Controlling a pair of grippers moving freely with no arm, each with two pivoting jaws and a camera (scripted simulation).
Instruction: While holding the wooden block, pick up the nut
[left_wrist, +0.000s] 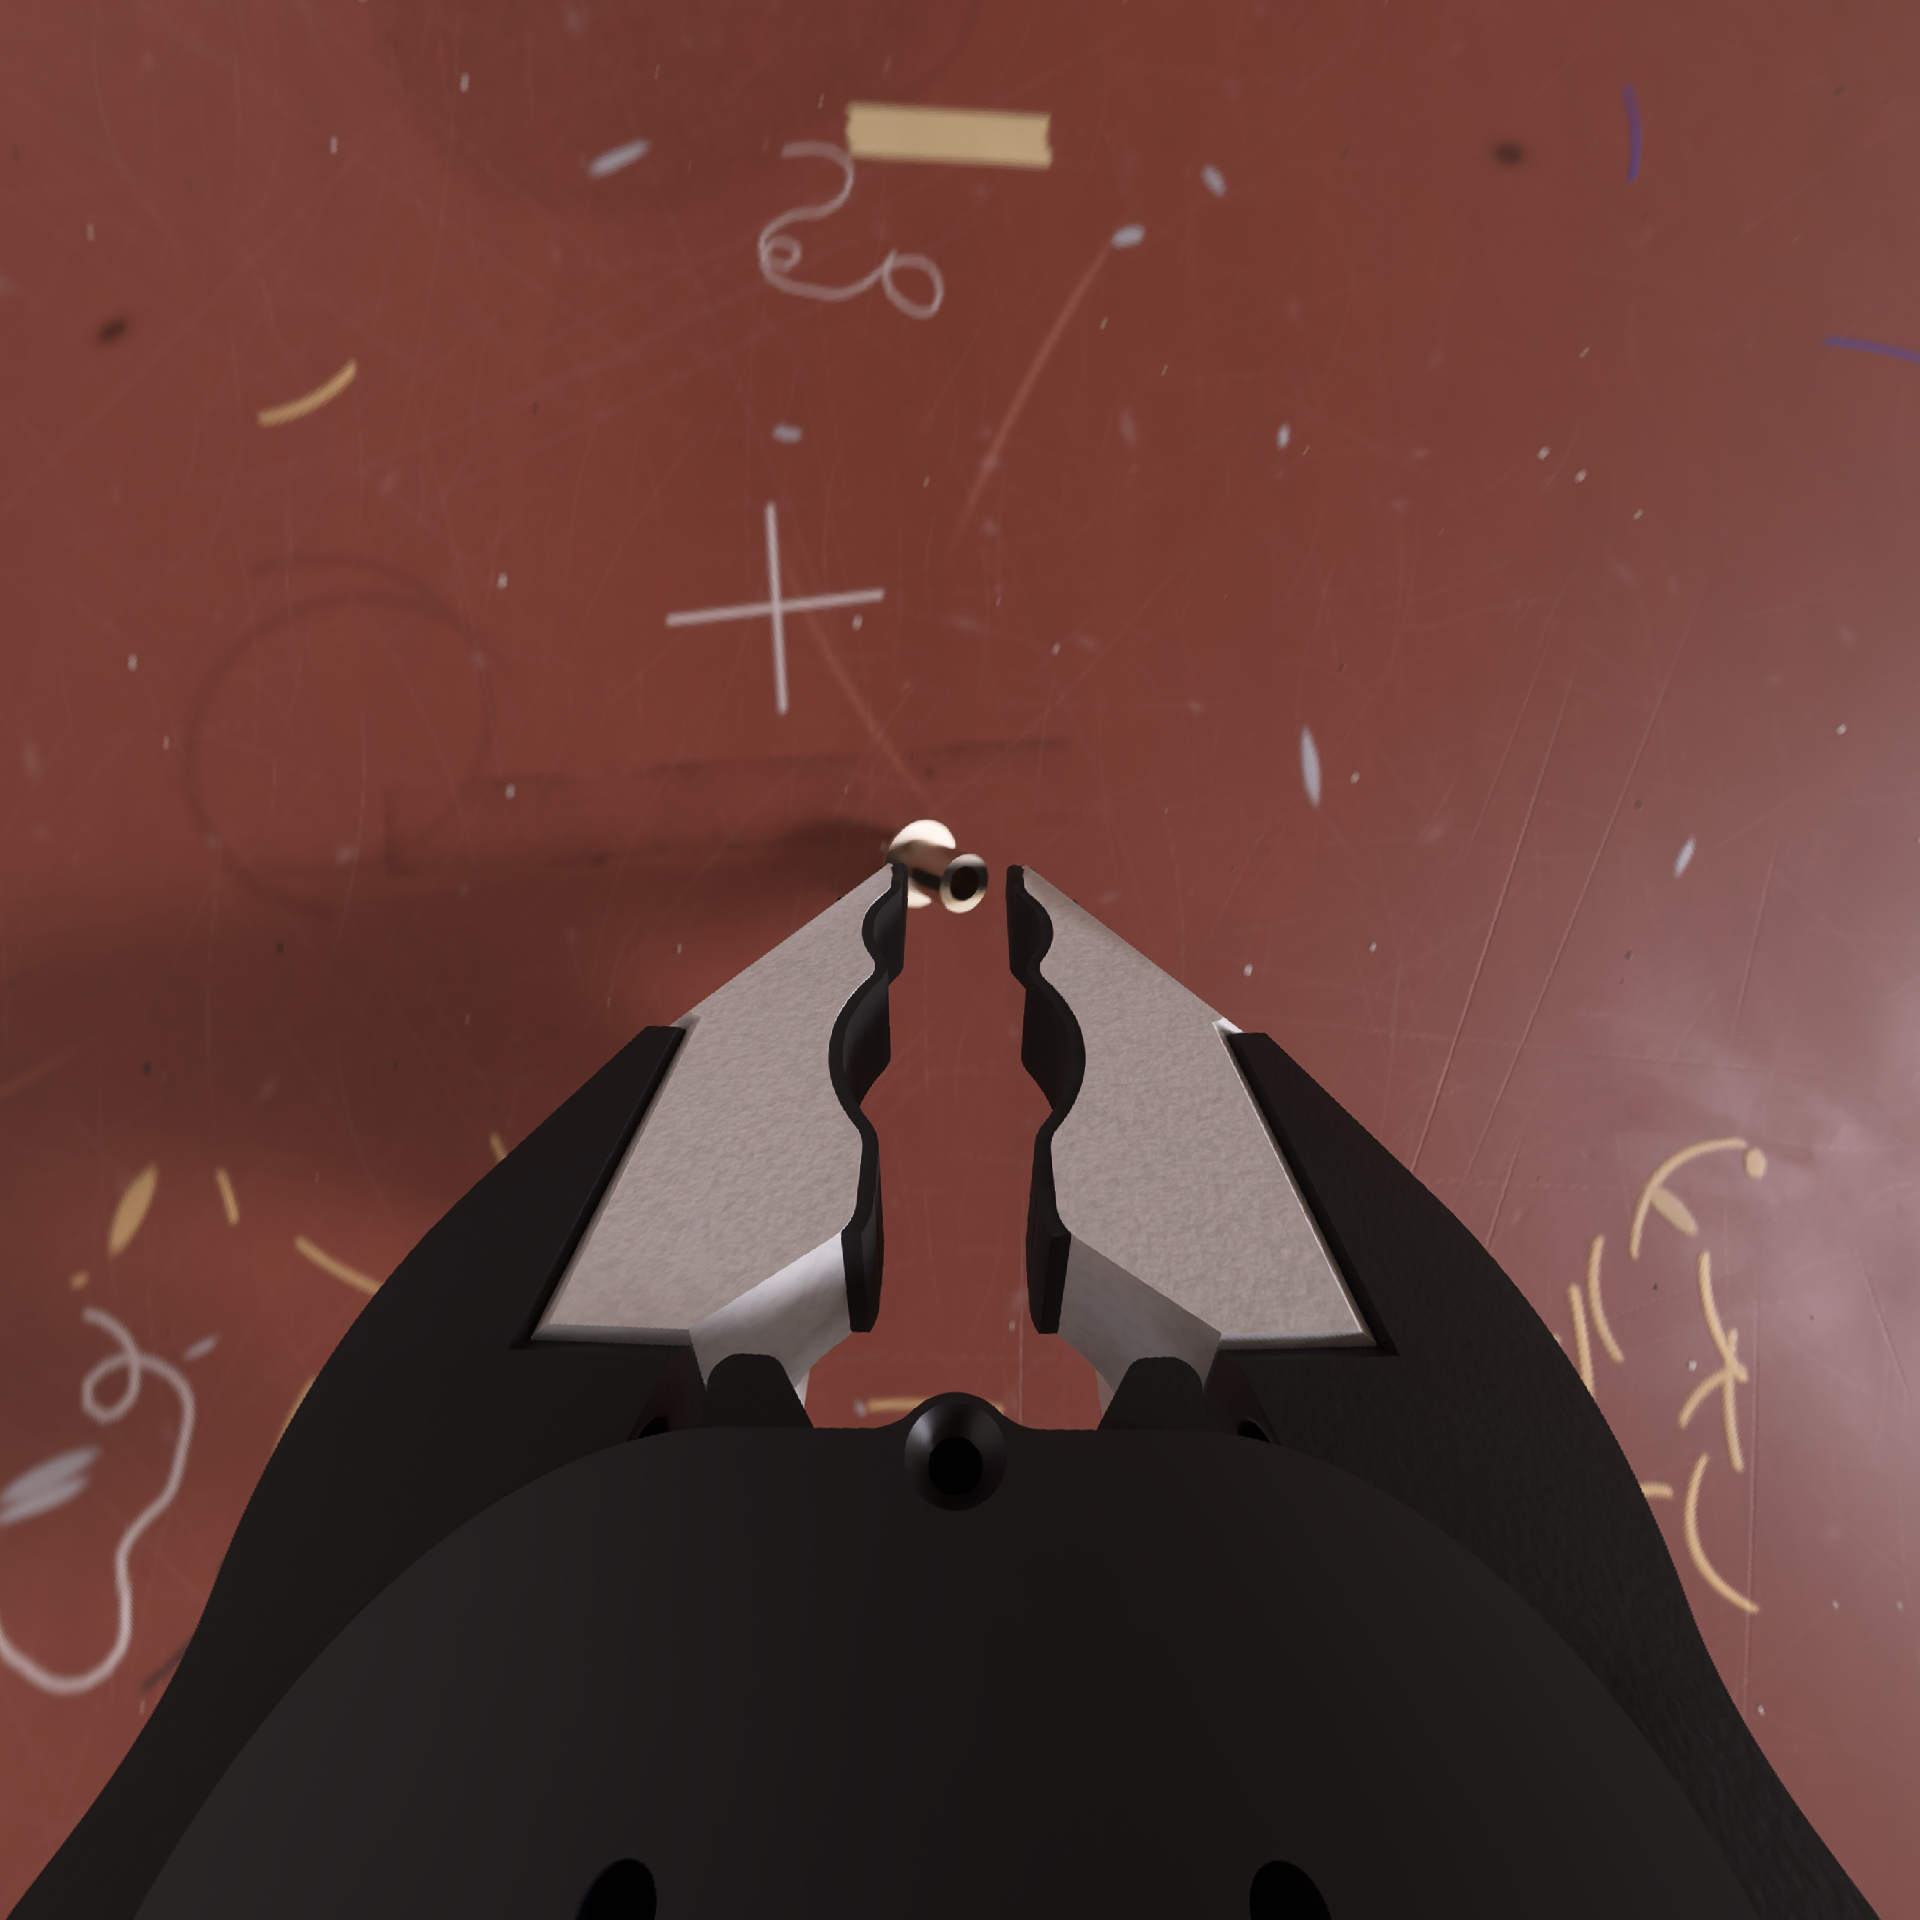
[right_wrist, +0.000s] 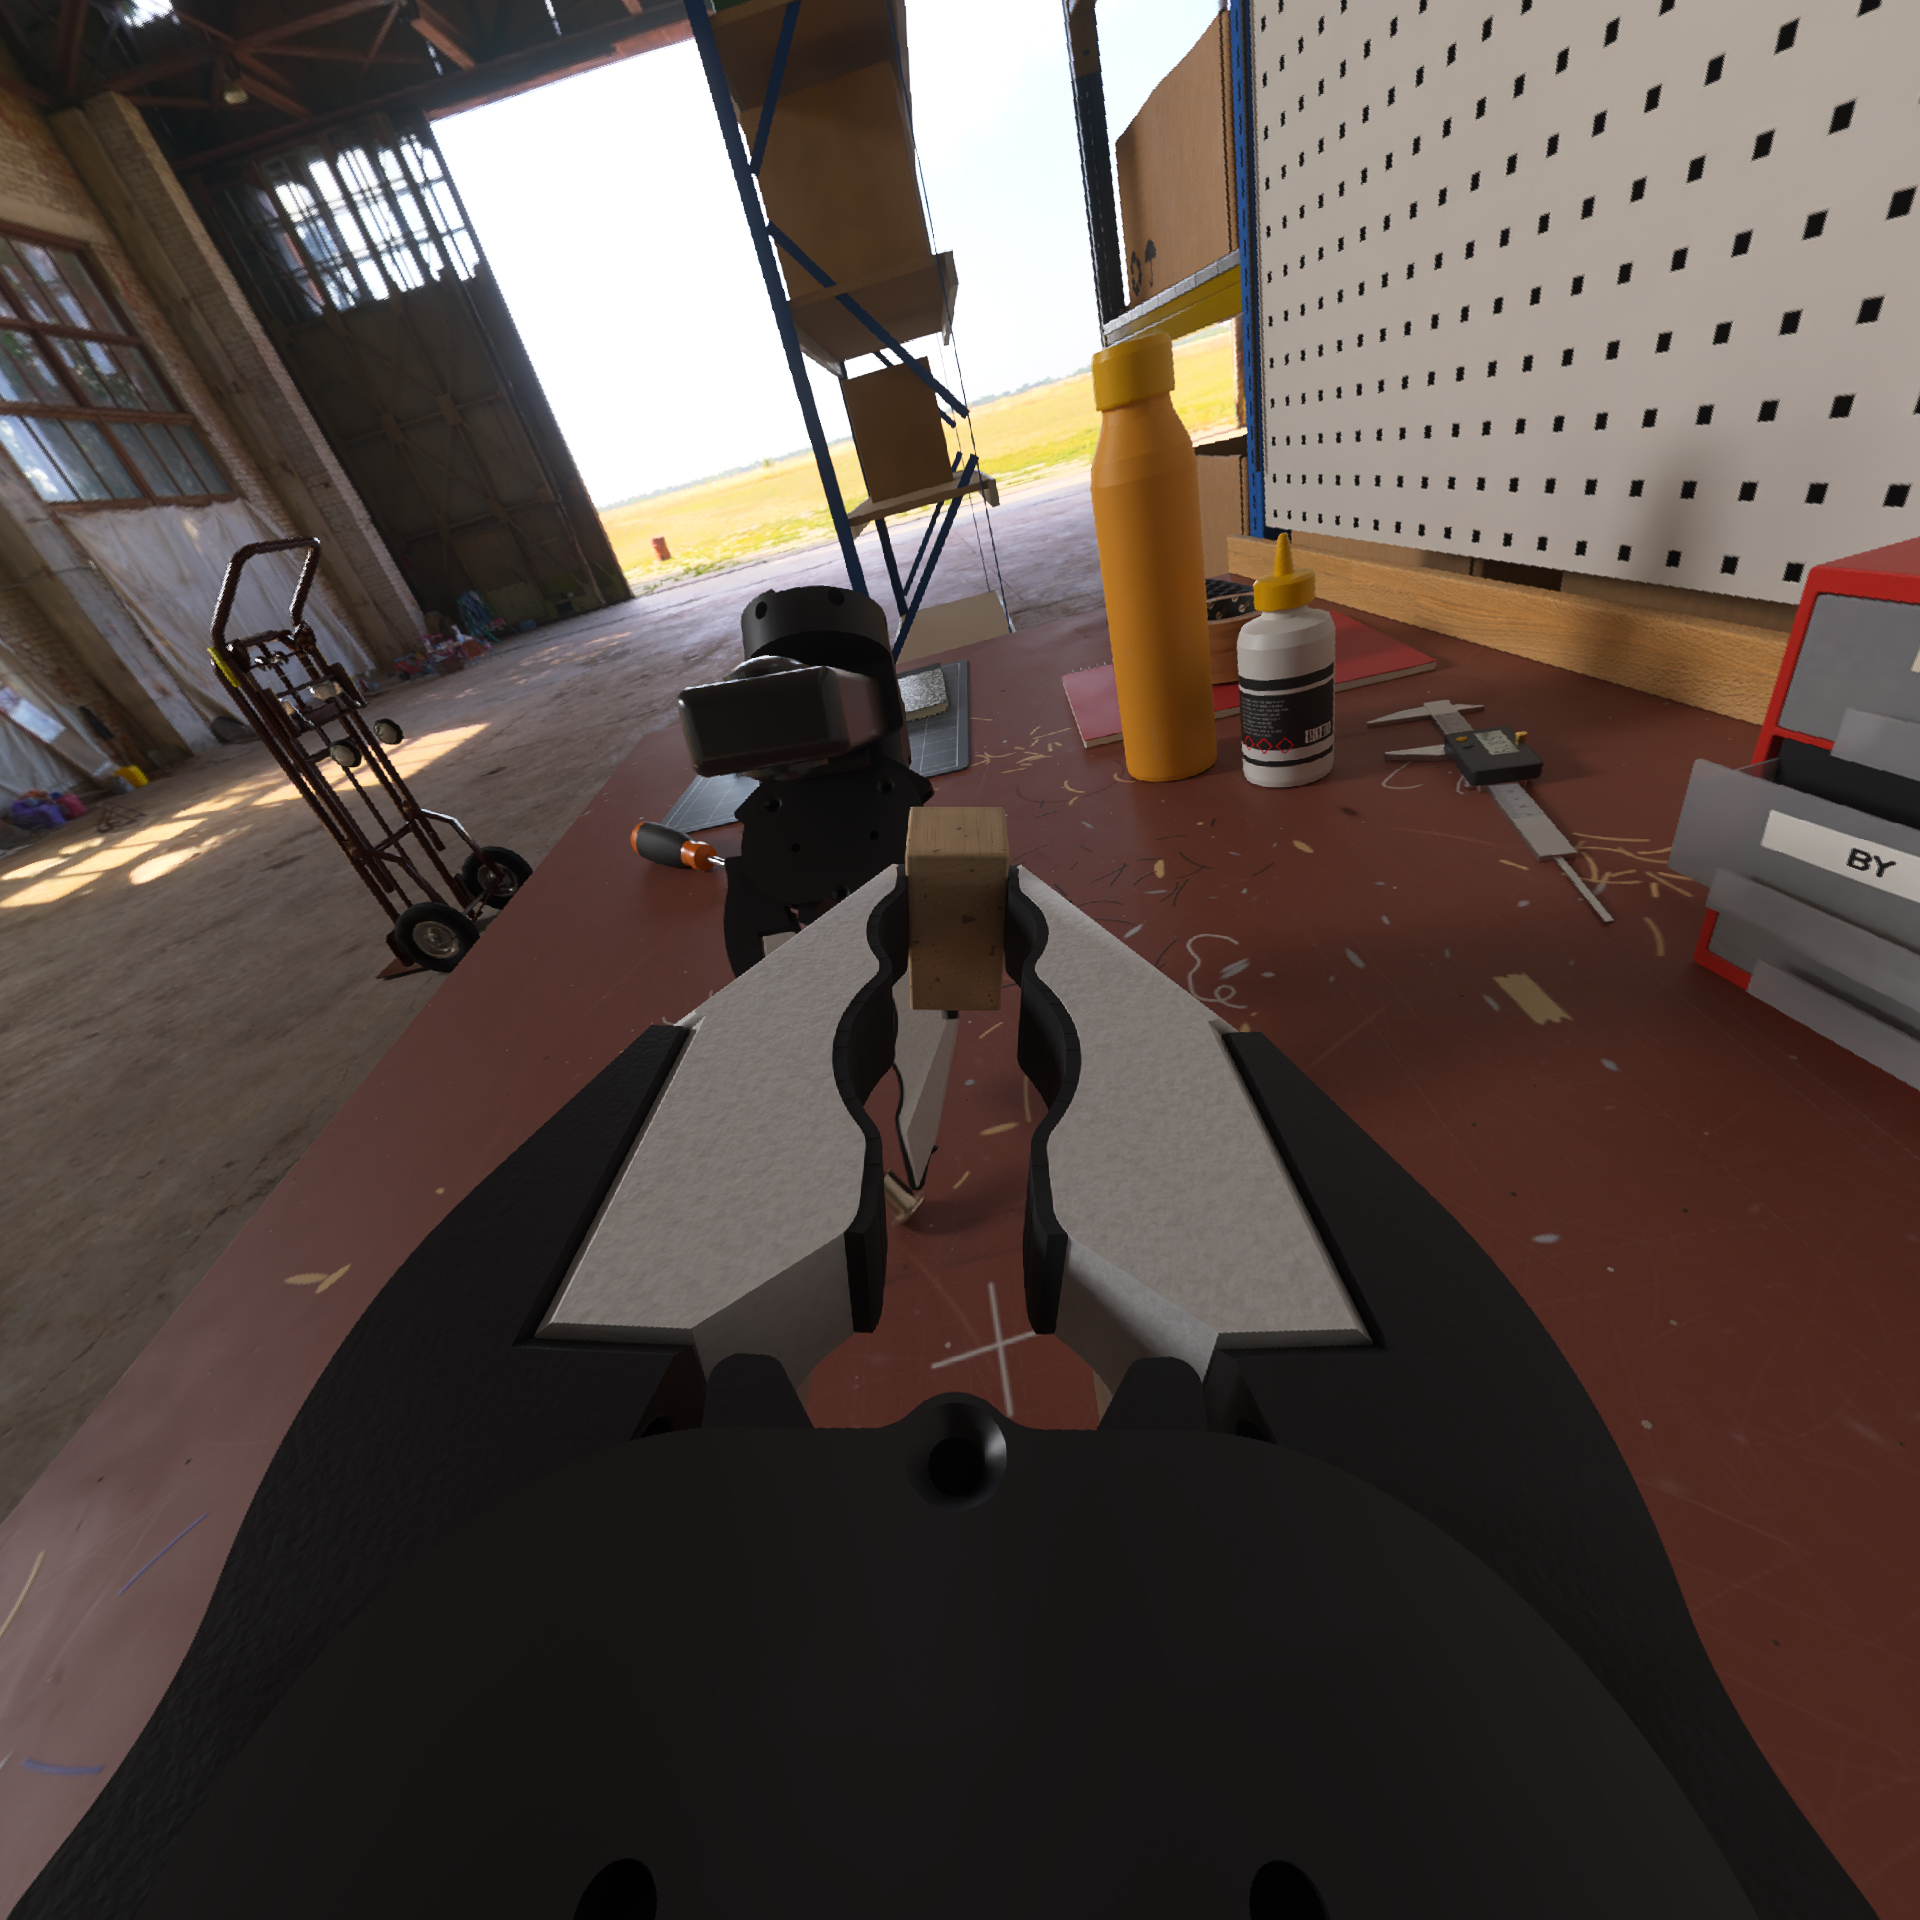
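In the left wrist view my left gripper (left_wrist: 954, 883) points down at the red-brown table (left_wrist: 1351, 623). Its jaws stand a narrow gap apart. The small brass nut (left_wrist: 940, 878) lies on the table between the fingertips, against the left finger, with a gap to the right one. My right gripper (right_wrist: 956, 883) is shut on the pale wooden block (right_wrist: 956, 914) and holds it upright above the table. Beyond it the left gripper's black body (right_wrist: 810, 790) shows, one finger (right_wrist: 928, 1081) reaching down to the nut (right_wrist: 902, 1200).
A tall yellow bottle (right_wrist: 1148, 582), a white glue bottle (right_wrist: 1286, 696), a caliper (right_wrist: 1496, 769) and a red drawer cabinet (right_wrist: 1829, 790) stand at the right, below a pegboard (right_wrist: 1558, 260). A screwdriver (right_wrist: 675, 847) lies near the table's left edge (right_wrist: 468, 997). A chalk cross (left_wrist: 777, 608) marks the table.
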